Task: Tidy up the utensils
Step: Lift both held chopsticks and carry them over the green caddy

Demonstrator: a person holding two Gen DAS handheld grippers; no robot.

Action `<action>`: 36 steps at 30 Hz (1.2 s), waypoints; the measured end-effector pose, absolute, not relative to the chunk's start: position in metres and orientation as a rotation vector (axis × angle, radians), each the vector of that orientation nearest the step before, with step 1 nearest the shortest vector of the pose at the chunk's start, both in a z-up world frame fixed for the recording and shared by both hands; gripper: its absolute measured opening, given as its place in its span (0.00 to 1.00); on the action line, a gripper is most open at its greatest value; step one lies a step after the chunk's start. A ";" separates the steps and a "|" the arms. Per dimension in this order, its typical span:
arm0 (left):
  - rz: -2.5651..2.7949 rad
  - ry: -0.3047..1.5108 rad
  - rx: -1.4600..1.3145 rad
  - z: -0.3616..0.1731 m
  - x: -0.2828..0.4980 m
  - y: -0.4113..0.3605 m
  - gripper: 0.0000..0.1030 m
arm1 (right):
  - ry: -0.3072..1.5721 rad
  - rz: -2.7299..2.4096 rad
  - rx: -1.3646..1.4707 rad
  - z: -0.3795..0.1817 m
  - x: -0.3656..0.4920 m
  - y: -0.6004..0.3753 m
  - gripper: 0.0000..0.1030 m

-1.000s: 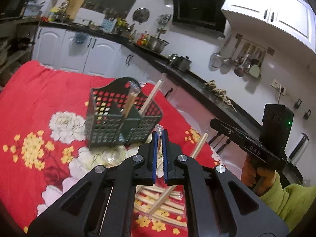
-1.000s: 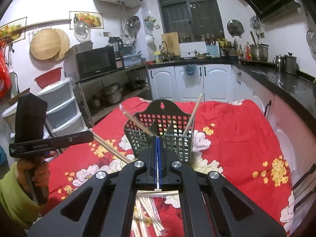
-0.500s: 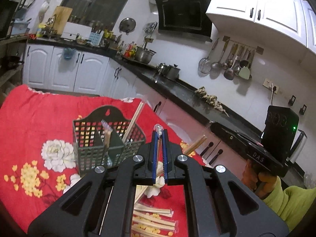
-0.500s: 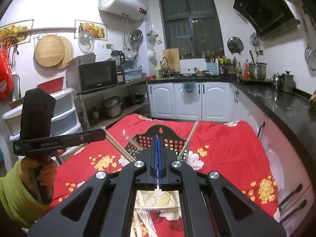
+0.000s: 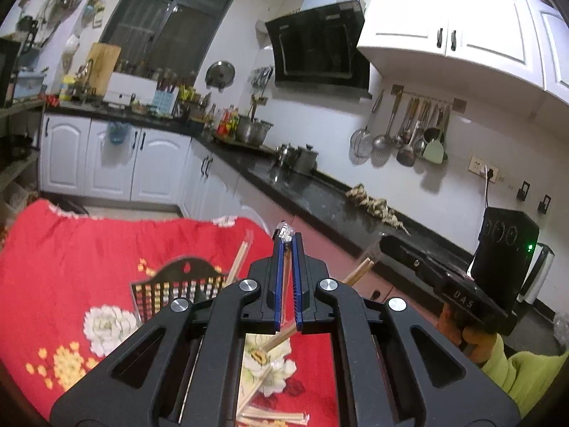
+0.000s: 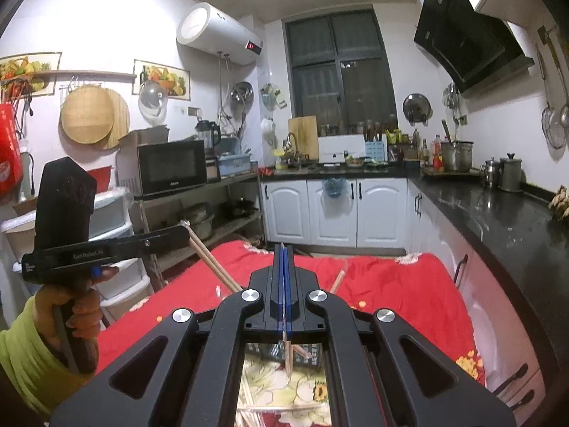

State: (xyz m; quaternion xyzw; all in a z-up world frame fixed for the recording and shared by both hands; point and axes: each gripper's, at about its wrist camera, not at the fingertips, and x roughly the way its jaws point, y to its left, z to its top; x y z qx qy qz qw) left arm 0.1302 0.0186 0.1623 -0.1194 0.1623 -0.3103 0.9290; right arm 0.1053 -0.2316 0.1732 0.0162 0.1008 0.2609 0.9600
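Observation:
My left gripper [image 5: 287, 239] is shut on a pair of wooden chopsticks in a clear wrapper [image 5: 283, 281]; the wrapper's tip pokes out above the blue pads. My right gripper [image 6: 283, 248] is shut on another wrapped pair [image 6: 288, 354], which hangs below its pads. Each gripper shows in the other's view: the right one [image 5: 386, 245] with its chopsticks [image 5: 359, 271], the left one [image 6: 183, 235] with its sticks [image 6: 209, 263]. The dark mesh utensil basket [image 5: 177, 283] stands on the red cloth below, half hidden by my fingers, with chopsticks [image 5: 241, 259] leaning in it.
Several more wrapped chopsticks [image 5: 272, 417] lie on the red flowered cloth [image 5: 71, 259] near me. A black counter [image 6: 505, 220] with pots runs along the right. Shelves with a microwave [image 6: 167, 169] stand to the left. A person's hands in green sleeves hold both grippers.
Both grippers have risen with their chopsticks and tilted toward level. The basket and cloth have dropped low in both views, and more of the kitchen walls shows.

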 end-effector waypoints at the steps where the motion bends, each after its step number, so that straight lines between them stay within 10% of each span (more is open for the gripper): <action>1: -0.633 0.321 -0.242 0.167 0.130 0.020 0.02 | 0.197 0.526 0.033 0.176 0.107 -0.232 0.01; 36: -0.303 0.253 -0.257 0.184 0.177 0.093 0.02 | 0.142 0.493 0.058 0.223 0.180 -0.213 0.01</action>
